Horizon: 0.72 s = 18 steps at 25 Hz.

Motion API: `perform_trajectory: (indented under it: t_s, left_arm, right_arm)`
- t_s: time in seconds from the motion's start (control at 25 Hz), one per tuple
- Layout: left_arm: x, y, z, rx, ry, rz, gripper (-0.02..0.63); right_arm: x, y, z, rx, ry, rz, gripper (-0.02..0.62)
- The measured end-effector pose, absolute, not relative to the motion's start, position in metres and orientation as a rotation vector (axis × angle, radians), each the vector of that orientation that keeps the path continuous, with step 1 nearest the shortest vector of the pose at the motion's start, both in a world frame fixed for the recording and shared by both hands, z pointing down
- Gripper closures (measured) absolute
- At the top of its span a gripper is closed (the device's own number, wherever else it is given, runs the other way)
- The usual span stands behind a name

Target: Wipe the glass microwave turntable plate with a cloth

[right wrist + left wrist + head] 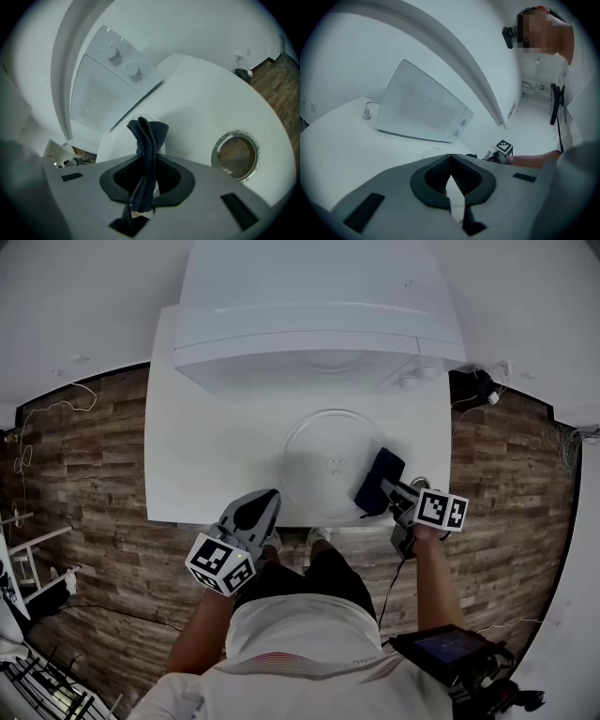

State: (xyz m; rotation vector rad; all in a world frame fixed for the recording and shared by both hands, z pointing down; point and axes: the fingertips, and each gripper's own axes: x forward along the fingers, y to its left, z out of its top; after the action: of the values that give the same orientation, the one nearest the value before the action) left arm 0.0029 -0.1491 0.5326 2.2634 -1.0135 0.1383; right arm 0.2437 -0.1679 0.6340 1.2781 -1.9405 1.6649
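Observation:
The clear glass turntable plate (328, 451) lies flat on the white table (202, 456) in front of the microwave (319, 324). My right gripper (398, 498) is shut on a dark blue cloth (380, 479), which rests over the plate's front right rim. In the right gripper view the cloth (149, 133) stands folded between the jaws of that gripper (149, 161), with the plate (121, 131) behind it. My left gripper (265, 502) hovers at the table's front edge, just left of the plate, jaws shut at the tips with nothing seen between them (451, 159).
A round cable hole (235, 154) is cut in the table right of the plate. The microwave (422, 110) fills the back of the table, with a white plug (367, 112) beside it. Wooden floor (84, 474) surrounds the table, and cables lie at the right.

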Motion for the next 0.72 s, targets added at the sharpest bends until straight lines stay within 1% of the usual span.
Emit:
perform_trajectory:
  t_s: [0.36,0.56,0.72]
  left_arm:
    - [0.012,-0.152,0.531,2.277,-0.995,0.136,0.595]
    - [0.009,-0.148,0.526,2.29,-0.987,0.139,0.597]
    - [0.002,-0.145,0.516,2.315,-0.98,0.13,0.595]
  right_arm:
    - [0.278,-0.159,0.633,1.382,-1.896,1.598,0.531]
    - [0.28,-0.152,0.624,1.419,-1.916,1.544,0.532]
    - [0.281,-0.15,0.599,1.5,-1.997,1.47,0.531]
